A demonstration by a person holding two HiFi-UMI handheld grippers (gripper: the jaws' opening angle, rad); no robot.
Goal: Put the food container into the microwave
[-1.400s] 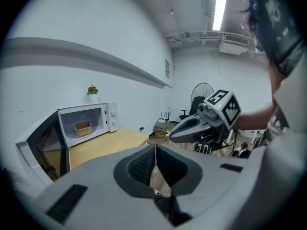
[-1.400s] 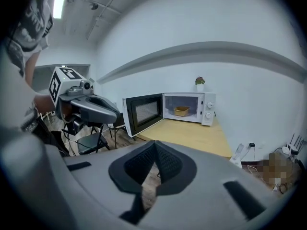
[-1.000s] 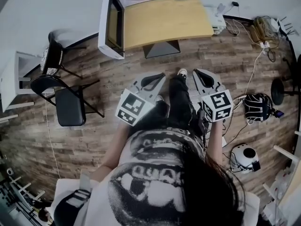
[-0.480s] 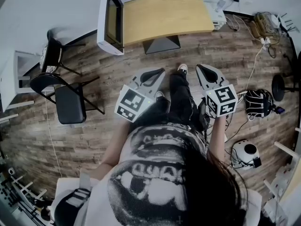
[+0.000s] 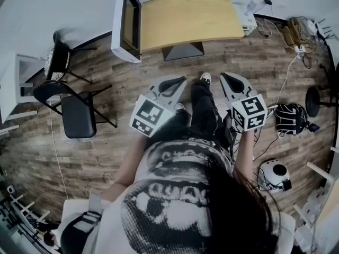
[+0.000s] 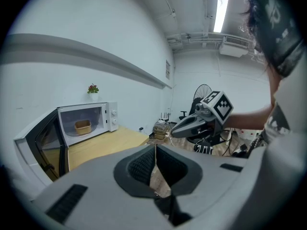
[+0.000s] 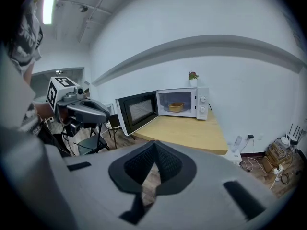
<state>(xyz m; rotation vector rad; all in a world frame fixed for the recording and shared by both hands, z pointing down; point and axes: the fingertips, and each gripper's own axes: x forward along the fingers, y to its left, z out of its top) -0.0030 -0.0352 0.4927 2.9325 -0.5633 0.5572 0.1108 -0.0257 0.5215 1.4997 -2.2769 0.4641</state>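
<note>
Food container [image 7: 176,107], one, inside one open microwave [image 7: 204,104]

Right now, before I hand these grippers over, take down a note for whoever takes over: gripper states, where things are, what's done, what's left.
Left gripper: jaws together, empty.
Right gripper: jaws together, empty.
Both are held in front of the person, back from the light wooden table.
The tan food container sits inside the white microwave on that table; its door stands wide open.
Done: the container is in.
Left: probably only shutting the door, if that is wanted.
</note>
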